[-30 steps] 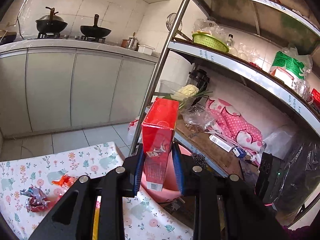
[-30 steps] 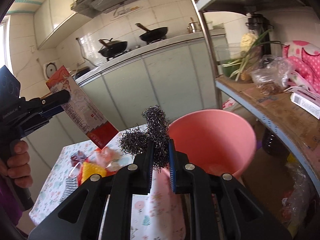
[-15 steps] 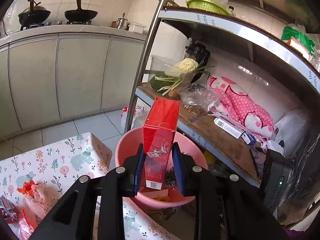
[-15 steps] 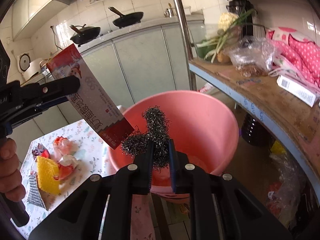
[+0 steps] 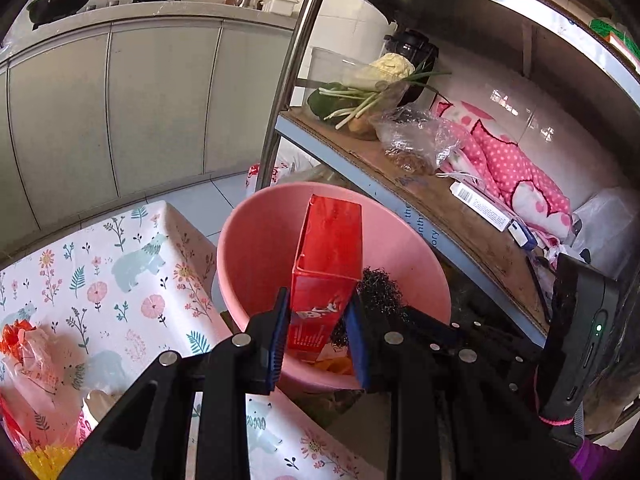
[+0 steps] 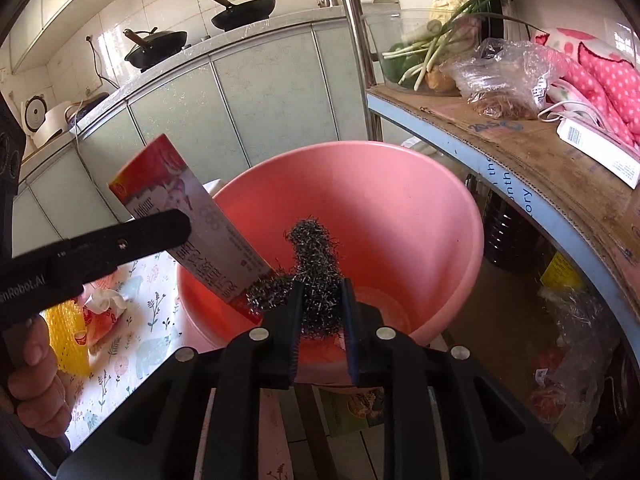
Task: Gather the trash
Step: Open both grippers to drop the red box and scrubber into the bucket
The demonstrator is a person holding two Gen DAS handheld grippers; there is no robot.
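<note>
A pink plastic basin (image 5: pixel 264 248) stands beside the table corner, below the shelf; it also shows in the right wrist view (image 6: pixel 420 216). My left gripper (image 5: pixel 318 328) is shut on a red carton (image 5: pixel 326 264) and holds it over the basin's near side, its far end tilted into the basin. The carton (image 6: pixel 200 224) shows from the side in the right wrist view, held by the left gripper's finger (image 6: pixel 120 246). My right gripper (image 6: pixel 320 312) is shut on a wad of steel wool (image 6: pixel 314 256) over the basin. The steel wool (image 5: pixel 378 286) touches the carton's right edge.
The table (image 5: pixel 120 264) has a floral cloth; on it lie a red and white plastic bag (image 5: pixel 28 356), a yellow scrubber (image 6: pixel 70 332) and crumpled wrappers (image 6: pixel 104 312). A metal shelf (image 5: pixel 420 196) with greens, bags and pink cloth stands right of the basin. Kitchen cabinets (image 5: pixel 120 92) stand behind.
Both grippers have moved forward and down towards the basin. The carton and the steel wool now hang low over its inside, close together.
</note>
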